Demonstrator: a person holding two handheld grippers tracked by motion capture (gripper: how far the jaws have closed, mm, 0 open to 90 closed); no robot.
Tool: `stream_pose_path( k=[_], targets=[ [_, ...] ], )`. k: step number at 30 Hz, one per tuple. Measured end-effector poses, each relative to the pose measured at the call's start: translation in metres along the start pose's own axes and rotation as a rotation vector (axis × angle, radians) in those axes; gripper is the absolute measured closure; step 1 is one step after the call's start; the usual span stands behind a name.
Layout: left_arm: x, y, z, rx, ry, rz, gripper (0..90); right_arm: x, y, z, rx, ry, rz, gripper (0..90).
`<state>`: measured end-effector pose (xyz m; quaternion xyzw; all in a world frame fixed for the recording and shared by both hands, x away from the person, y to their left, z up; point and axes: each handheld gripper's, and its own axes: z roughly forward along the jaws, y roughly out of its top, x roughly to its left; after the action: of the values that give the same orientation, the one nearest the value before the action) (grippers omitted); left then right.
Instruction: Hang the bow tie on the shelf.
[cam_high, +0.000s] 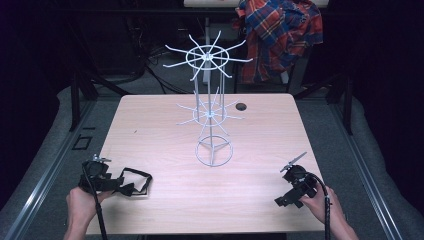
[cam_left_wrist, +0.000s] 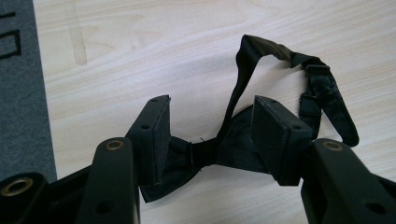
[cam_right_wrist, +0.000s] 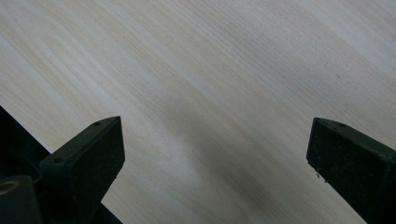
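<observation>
black jaws of the left hand-held gripper (cam_left_wrist: 210, 135) stand parted on either side of a black bow tie (cam_left_wrist: 219, 149), not clamping it; the tie lies flat on the worktop (cam_high: 165, 195) well in front and left of the white wire rack (cam_high: 210, 115), its long axis running jaw to jaw and its strap (cam_left_wrist: 299, 70) looping away from the gripper. right hand-held gripper (cam_high: 295, 187), gaping wide and released, is held low over bare wood in front and right of the rack, its jaws angled toward the person's near edge.
</observation>
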<state>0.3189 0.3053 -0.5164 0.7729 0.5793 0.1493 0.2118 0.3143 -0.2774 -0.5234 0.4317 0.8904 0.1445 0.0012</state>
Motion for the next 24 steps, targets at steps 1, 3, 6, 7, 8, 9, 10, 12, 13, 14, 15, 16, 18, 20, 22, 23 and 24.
stream_pose_path(
  k=[1, 3, 6, 7, 8, 9, 10, 12, 13, 14, 15, 16, 18, 20, 22, 23, 24],
  targets=[
    [0.000, 0.001, 0.001, -0.010, -0.001, -0.002, 51.3, 0.000, 0.001, -0.001, 0.011, 0.004, -0.007, 3.9],
    [0.000, 0.006, 0.003, -0.014, -0.008, -0.003, 53.4, 0.000, 0.000, -0.001, 0.004, -0.003, -0.002, 3.8],
    [-0.002, 0.009, 0.007, -0.002, -0.012, 0.009, 58.6, 0.001, -0.001, 0.001, -0.002, -0.006, 0.009, 3.8],
    [-0.004, 0.009, 0.009, 0.008, -0.016, 0.013, 59.6, 0.000, 0.000, 0.000, 0.015, 0.006, -0.006, 3.8],
    [-0.006, 0.010, 0.010, 0.012, -0.005, 0.018, 60.2, -0.001, 0.000, -0.001, 0.023, -0.001, -0.006, 3.9],
    [-0.006, 0.010, 0.010, 0.012, -0.005, 0.018, 61.6, -0.001, 0.000, -0.001, 0.023, -0.001, -0.006, 3.9],
    [-0.006, 0.010, 0.010, 0.021, -0.002, 0.026, 61.6, -0.001, -0.001, -0.001, 0.025, -0.004, -0.005, 3.9],
    [-0.006, 0.010, 0.011, 0.027, 0.006, 0.030, 68.0, 0.001, -0.002, 0.001, -0.005, 0.005, 0.010, 3.8],
    [-0.006, 0.010, 0.011, 0.031, 0.010, 0.029, 68.0, 0.001, -0.002, 0.001, -0.005, 0.005, 0.010, 3.8],
    [-0.006, 0.009, 0.012, 0.039, 0.012, 0.028, 73.1, 0.001, -0.001, -0.001, 0.010, -0.002, -0.010, 3.8],
    [-0.006, 0.009, 0.012, 0.041, 0.013, 0.029, 73.1, 0.001, -0.001, -0.001, 0.010, -0.002, -0.010, 3.8],
    [-0.006, 0.008, 0.013, 0.055, 0.013, 0.027, 76.9, 0.001, -0.001, -0.001, 0.013, -0.005, -0.020, 3.7],
    [-0.006, 0.007, 0.014, 0.060, 0.011, 0.031, 79.8, 0.002, -0.001, -0.001, 0.007, -0.004, -0.017, 3.7],
    [-0.007, 0.007, 0.014, 0.063, 0.008, 0.034, 83.6, 0.002, -0.001, -0.002, 0.012, -0.010, -0.021, 3.7],
    [-0.007, 0.006, 0.014, 0.062, 0.004, 0.038, 87.7, 0.001, -0.001, -0.003, 0.020, -0.013, -0.032, 3.7],
    [-0.008, 0.006, 0.013, 0.061, 0.005, 0.046, 88.7, 0.001, -0.001, -0.003, 0.018, -0.014, -0.028, 3.7],
    [-0.008, 0.006, 0.013, 0.061, 0.005, 0.046, 89.0, 0.001, -0.001, -0.003, 0.018, -0.014, -0.028, 3.7]
  ],
)
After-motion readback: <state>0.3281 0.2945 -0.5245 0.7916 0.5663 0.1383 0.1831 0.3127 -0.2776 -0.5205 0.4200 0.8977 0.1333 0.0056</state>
